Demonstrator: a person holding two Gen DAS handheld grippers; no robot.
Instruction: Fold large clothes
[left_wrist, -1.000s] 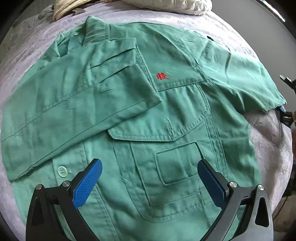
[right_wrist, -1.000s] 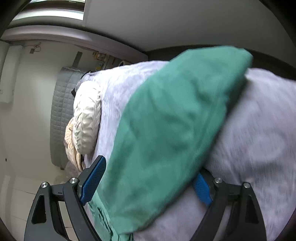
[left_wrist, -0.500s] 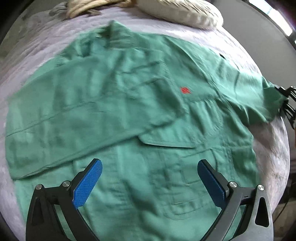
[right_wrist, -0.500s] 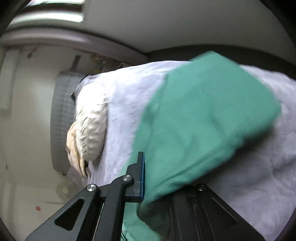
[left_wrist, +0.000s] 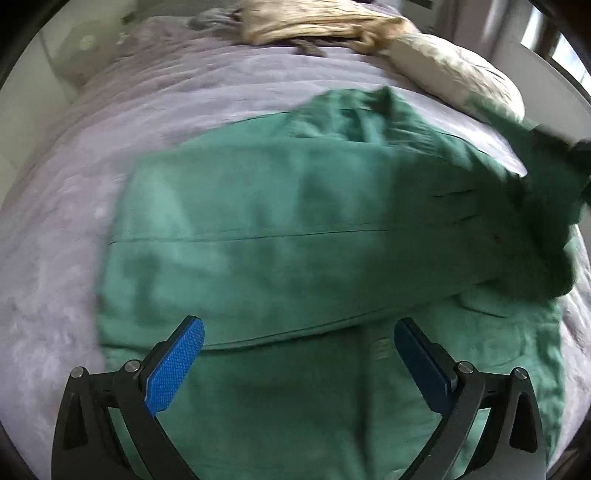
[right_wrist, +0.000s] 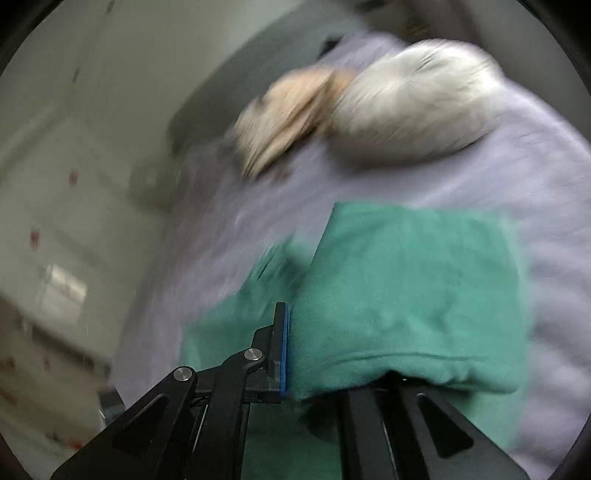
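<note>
Fabric of the green jacket (left_wrist: 295, 229) lies spread on the lavender bed (left_wrist: 74, 221), one sleeve folded across its front. The left hand-held gripper (left_wrist: 299, 354) points steeply down above the lower front, jaws wide apart and empty; the right hand-held gripper (right_wrist: 295, 350) is clamped on a bunched sleeve (right_wrist: 406, 295). Motion blur smears the pillow (right_wrist: 413, 103) and beige cloth (right_wrist: 288, 110) beyond, and draped fabric hides the right finger.

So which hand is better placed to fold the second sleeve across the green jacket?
Right. The right tool is shut on the green jacket's sleeve. The left tool hangs open over the jacket and grips nothing.
</note>
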